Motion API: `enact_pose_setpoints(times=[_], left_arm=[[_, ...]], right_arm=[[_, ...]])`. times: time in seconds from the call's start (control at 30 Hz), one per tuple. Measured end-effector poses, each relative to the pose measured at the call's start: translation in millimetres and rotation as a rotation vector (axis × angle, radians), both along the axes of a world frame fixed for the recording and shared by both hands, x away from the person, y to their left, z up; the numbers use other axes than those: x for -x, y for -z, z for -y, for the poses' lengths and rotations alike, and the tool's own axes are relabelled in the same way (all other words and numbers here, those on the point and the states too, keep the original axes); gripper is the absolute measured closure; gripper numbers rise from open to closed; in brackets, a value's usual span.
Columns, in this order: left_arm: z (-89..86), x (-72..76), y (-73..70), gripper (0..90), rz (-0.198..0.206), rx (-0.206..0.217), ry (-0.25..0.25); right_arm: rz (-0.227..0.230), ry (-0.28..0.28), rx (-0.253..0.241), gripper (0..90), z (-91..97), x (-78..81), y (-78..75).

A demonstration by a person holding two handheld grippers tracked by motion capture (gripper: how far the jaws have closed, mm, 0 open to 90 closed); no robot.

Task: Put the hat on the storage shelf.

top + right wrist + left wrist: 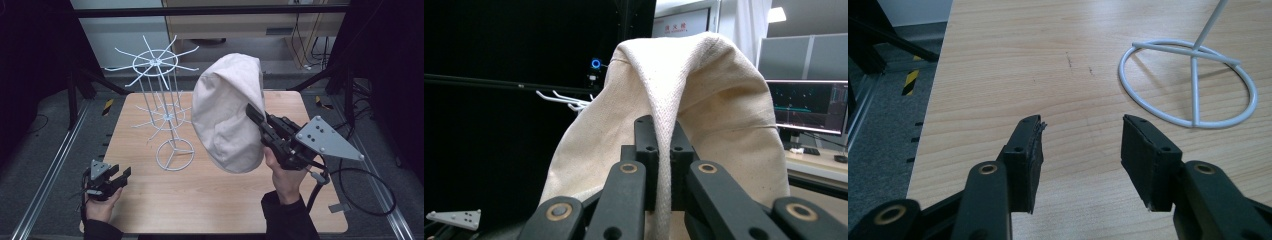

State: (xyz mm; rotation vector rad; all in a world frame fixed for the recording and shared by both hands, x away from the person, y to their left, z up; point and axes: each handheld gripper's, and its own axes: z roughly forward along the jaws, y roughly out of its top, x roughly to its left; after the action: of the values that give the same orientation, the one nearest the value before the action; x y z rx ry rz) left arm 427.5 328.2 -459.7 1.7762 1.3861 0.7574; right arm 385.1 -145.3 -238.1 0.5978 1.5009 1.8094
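Right gripper (663, 165) pinches cream hat (227, 112), hiding rack (165, 100) partly.

We cannot see the right side of the white wire rack (162, 107) behind the beige cloth hat (231, 112), the left gripper view cuts its pole off above the ring base (1188, 82), and the hat's lower edge leaves the right gripper view.
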Motion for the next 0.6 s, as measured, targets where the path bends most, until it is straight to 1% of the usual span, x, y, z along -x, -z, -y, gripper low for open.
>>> enact_pose_setpoints(times=[0.17,0.3,0.37,0.47,0.6], left_arm=[[-0.4,-0.2,0.2,50.6,0.0,0.003,-0.002],[-0.8,-0.4,0.4,50.6,0.0,0.003,-0.001],[-0.8,-0.3,0.4,50.6,0.0,0.003,-0.001],[-1.0,0.1,-0.1,50.6,0.002,0.004,-0.001],[-1.7,-0.1,0.1,50.6,0.001,0.004,-0.001]], right_arm=[[0.014,-0.019,-0.007,88.4,-7.6,1.4,-5.8],[0.033,-0.038,-0.01,88.4,-18.6,2.5,-13.3],[0.035,-0.039,-0.011,88.4,-20.3,2.4,-14.3],[0.043,-0.036,-0.002,88.4,-27.5,-3.1,-20.7],[0.039,-0.039,-0.004,88.4,-32.3,-9.0,-23.3]])
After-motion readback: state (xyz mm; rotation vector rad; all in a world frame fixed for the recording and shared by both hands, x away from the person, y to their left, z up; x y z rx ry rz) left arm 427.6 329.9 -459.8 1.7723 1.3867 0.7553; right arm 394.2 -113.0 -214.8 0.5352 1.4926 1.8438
